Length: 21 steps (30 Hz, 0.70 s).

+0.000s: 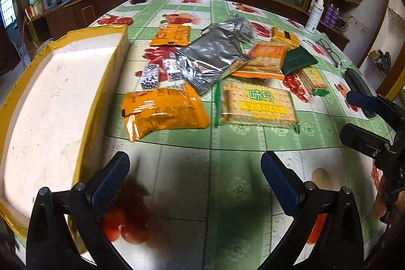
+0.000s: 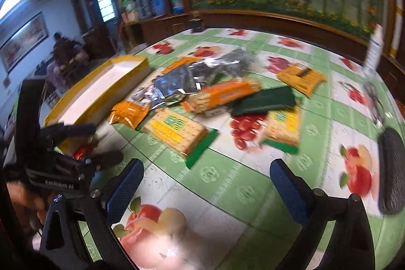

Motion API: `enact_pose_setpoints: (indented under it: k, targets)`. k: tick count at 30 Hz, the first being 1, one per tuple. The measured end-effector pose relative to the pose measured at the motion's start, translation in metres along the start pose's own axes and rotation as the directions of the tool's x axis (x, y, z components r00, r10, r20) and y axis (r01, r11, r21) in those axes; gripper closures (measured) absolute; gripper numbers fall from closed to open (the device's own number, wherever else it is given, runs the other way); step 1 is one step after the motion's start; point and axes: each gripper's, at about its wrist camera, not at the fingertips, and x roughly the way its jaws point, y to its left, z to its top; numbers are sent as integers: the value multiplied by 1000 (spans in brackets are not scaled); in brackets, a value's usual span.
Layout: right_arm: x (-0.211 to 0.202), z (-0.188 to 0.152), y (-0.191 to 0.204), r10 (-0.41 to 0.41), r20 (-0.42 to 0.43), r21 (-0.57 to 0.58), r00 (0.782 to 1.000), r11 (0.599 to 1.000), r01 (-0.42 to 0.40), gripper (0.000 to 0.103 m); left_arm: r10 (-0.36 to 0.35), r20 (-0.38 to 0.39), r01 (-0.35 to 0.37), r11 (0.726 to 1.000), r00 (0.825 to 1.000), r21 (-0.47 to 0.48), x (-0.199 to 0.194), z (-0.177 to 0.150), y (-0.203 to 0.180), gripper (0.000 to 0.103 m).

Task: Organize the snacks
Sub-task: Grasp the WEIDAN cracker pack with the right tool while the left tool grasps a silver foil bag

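1. Grippers come nearest: the left gripper (image 1: 195,184) hovers over bare tablecloth (image 1: 227,163) with its jaws spread wide and nothing between them; the right gripper (image 2: 206,190) does the same, also empty.
2. Left of the left gripper lies a white tray (image 1: 50,103) edged in yellow tape, with no snacks in it.
3. Beyond the fingers sit an orange packet (image 1: 164,110) and, beside it, a cracker pack (image 1: 258,105) marked WEIDAN.
4. Behind those a silver bag (image 1: 210,57) overlaps an orange cracker pack (image 1: 265,60); two small patterned packets (image 1: 159,72) lie near the tray.
5. Farther back rest a dark green packet (image 1: 298,60) and another orange packet (image 1: 172,34).
6. A wooden cabinet (image 1: 76,9) rims the table's far side.
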Motion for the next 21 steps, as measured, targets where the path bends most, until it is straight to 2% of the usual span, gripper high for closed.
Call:
enact_pose_setpoints:
  k: [4, 8, 12, 14, 16, 21]
  targets:
    - [29, 17, 15, 69, -32, -114, 997, 991, -72, 9, 1, -4, -1, 1000, 1000, 3, 4, 6, 10, 0]
    - [62, 30, 23, 81, -92, -195, 992, 976, -98, 9, -30, -16, 30, 999, 999, 11, 6, 11, 15, 0]
    - [90, 36, 19, 93, -146, -199, 985, 972, -122, 12, -58, -33, 59, 998, 998, 13, 10, 19, 15, 0]
    - [99, 37, 17, 112, -165, -189, 980, 972, -143, 22, -66, -38, 66, 998, 997, 11, 12, 22, 16, 0]
    - [106, 39, 18, 134, -177, -181, 975, 969, -166, 24, -71, -46, 72, 997, 996, 11, 13, 24, 15, 0]
    - [111, 37, 34, 68, -197, -293, 978, 948, -125, 25, -70, -56, 71, 997, 996, 33, 17, 34, 9, 0]
